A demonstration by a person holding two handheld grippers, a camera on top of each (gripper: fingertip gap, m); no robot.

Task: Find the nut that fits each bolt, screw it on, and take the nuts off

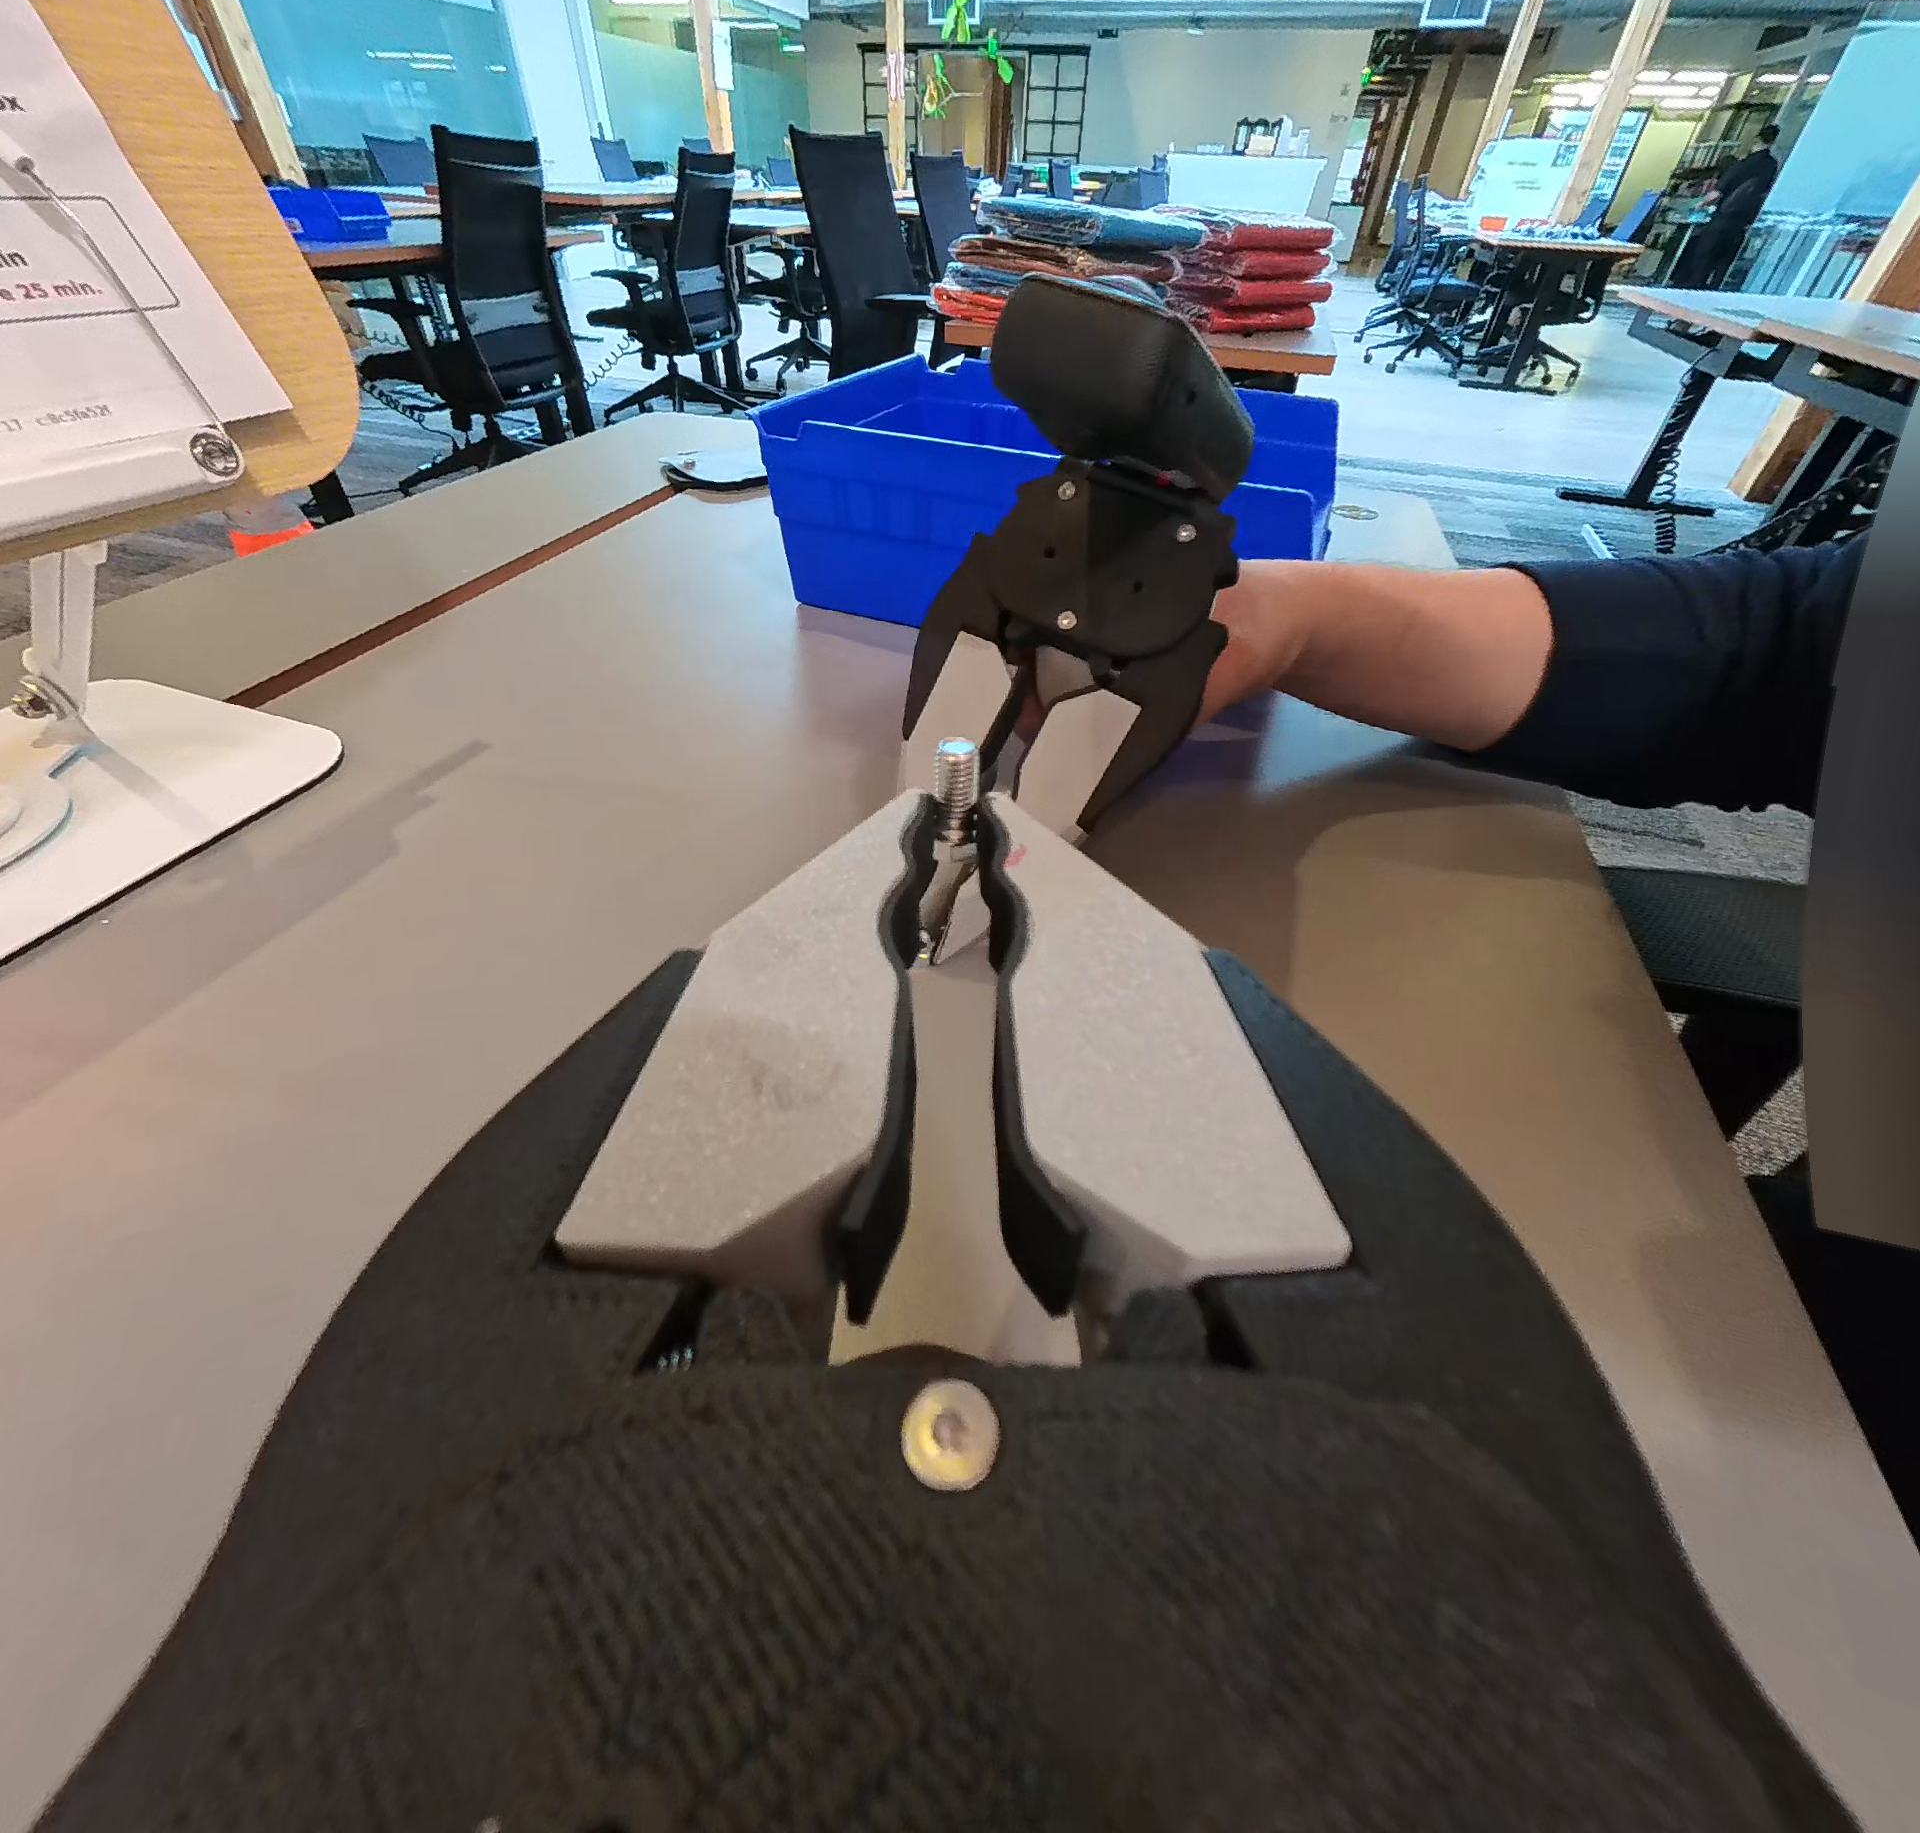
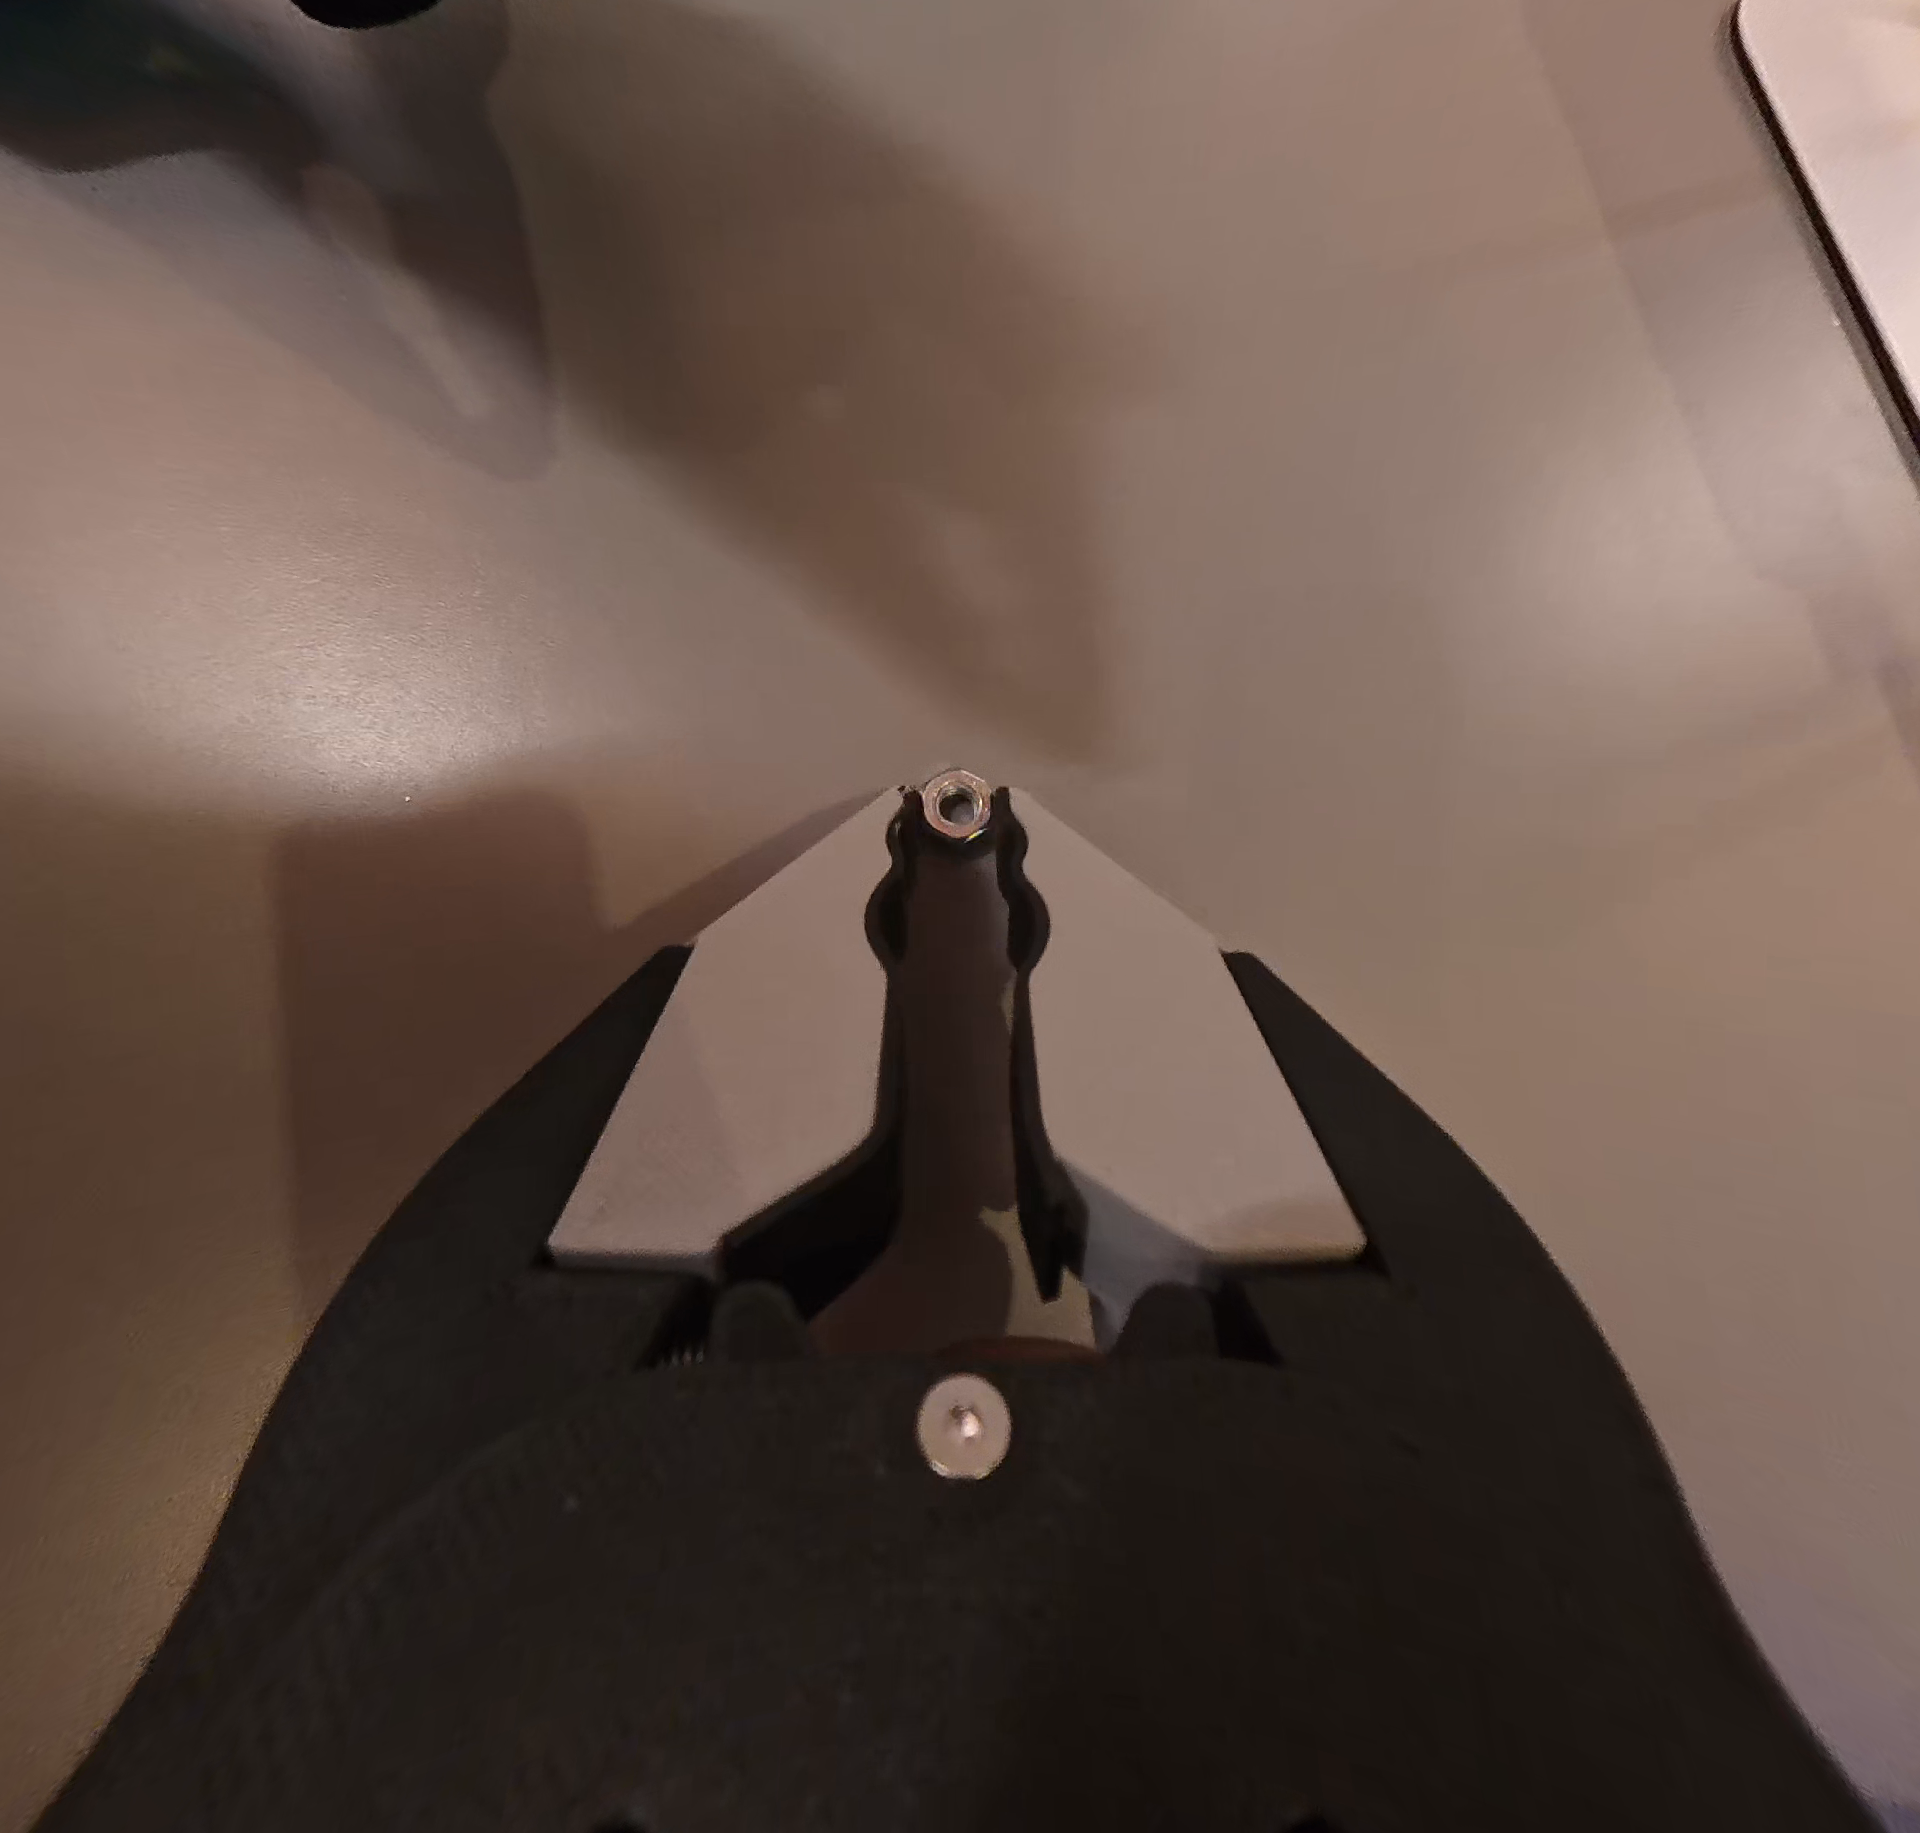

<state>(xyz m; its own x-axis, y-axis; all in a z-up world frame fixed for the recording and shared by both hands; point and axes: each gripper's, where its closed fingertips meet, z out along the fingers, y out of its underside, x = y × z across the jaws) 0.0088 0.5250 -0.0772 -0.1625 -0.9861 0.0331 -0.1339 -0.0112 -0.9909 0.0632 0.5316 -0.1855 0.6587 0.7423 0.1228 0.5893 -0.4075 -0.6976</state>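
Grey tabletop (image 1: 520, 744) is being used as the work surface, with a blue bin (image 1: 883, 505) standing beyond. A bolt (image 1: 954, 796) is being gripped upright by the closed left gripper (image 1: 951, 848), its threaded end pointing up. A small nut (image 2: 951, 804) is being pinched at the tips of the right gripper (image 2: 951, 817), which is being held pointing downward just behind the bolt, above the table. The nut's bore is probably being lined up with the bolt's axis.
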